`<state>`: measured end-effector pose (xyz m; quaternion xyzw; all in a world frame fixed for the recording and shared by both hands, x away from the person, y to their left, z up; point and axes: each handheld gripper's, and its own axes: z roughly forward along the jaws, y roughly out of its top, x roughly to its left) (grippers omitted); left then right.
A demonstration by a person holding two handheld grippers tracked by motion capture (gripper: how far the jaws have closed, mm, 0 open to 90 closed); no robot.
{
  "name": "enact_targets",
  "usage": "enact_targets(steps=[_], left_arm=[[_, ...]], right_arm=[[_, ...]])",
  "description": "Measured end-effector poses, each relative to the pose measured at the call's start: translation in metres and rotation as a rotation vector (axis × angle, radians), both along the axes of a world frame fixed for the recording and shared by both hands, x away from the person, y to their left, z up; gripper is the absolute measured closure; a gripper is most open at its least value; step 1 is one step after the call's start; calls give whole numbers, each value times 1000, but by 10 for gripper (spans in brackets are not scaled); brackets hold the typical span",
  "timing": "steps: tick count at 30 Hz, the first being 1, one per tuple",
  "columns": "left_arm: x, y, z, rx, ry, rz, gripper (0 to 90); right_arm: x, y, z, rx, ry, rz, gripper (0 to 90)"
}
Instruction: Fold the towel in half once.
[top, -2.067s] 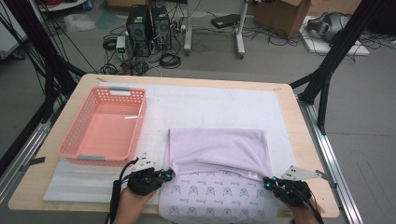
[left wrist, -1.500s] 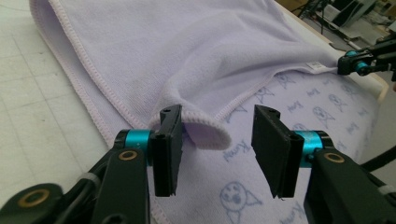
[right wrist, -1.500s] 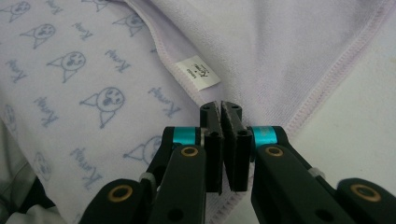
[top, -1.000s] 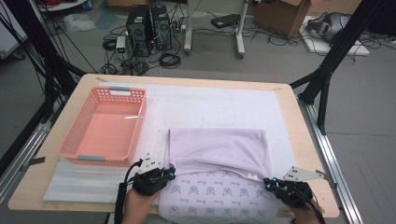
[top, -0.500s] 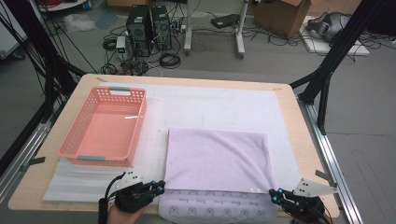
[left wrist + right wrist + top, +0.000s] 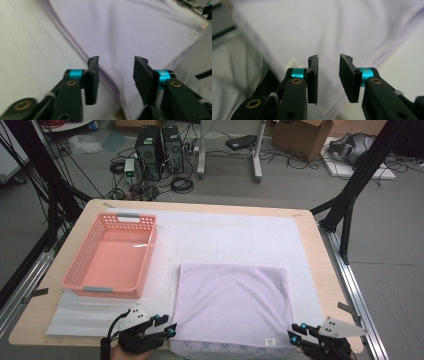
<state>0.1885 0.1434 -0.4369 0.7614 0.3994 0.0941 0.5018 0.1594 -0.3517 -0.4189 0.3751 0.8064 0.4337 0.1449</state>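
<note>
A folded lavender cloth (image 6: 232,305) lies flat on the white mat near the table's front edge, with a patterned strip and a small label (image 6: 268,340) along its near side. My left gripper (image 6: 167,330) sits at the cloth's near left corner. In the left gripper view its jaws (image 6: 116,60) have just been opening, with the cloth's edge (image 6: 140,30) lying slack below the gap. My right gripper (image 6: 295,337) is at the near right corner. Its jaws (image 6: 329,57) have also just been opening, and stand over the cloth's layered edge (image 6: 362,30) without pinching it.
A pink plastic basket (image 6: 112,255) stands empty on the left half of the table. The white mat (image 6: 250,235) covers most of the wooden tabletop. Black frame posts flank the table, and computers and cables lie on the floor beyond it.
The cloth's raised near edge was drawn toward the front of the table and laid flat. Both grippers drew back toward the person and let go of it.
</note>
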Motion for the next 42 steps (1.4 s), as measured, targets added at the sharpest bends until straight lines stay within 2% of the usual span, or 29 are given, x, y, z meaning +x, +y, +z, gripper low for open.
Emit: enact_targets(steps=[2,6,8,9,12,16,19,21,23,25,28,31,32,34,35,37,39,41,42], left_arm=[[16,-5,1,-5,-22,-3,507],[46,-15,-2,-11,-17,9,498],[63,-20,-1,-5,-25,5,504],[71,-22,-1,-3,-22,10,507],[91,-24,2,-38,12,15,518],[111,-23,5,-30,17,36,536],[120,-24,6,-17,-6,42,542],[123,-24,5,-14,-21,48,553],[126,-24,1,-2,-25,49,558],[129,-25,-2,19,-31,51,563],[134,-26,-6,33,-52,79,562],[139,-26,-11,75,-57,117,561],[141,-26,-13,90,-46,139,555],[144,-25,-13,83,-29,159,546],[145,-24,-13,87,-24,155,541],[149,-27,-12,135,-21,138,519],[154,-31,-12,133,16,135,486],[158,-36,-14,152,46,124,479],[158,-39,-14,165,27,125,479]], right_arm=[[10,-2,1,17,-14,-45,662],[43,0,-5,-46,-17,-134,700],[62,1,-7,-56,-26,-163,764],[71,2,-8,-57,-32,-170,797],[101,8,-6,-55,-39,-173,844],[135,21,-11,-75,-12,-168,850],[154,24,-21,-104,17,-206,852],[161,23,-26,-131,23,-220,855],[164,20,-27,-120,27,-229,859],[166,16,-27,-150,10,-253,867],[168,10,-28,-138,15,-281,875],[167,12,-27,-195,-14,-303,866],[167,11,-27,-182,-10,-307,842],[166,9,-25,-138,0,-311,722],[164,8,-24,-119,-3,-310,659],[161,7,-21,-94,-8,-311,621],[158,5,-19,-73,-6,-303,568],[158,5,-21,-85,19,-296,540],[157,5,-22,-96,28,-293,530]])
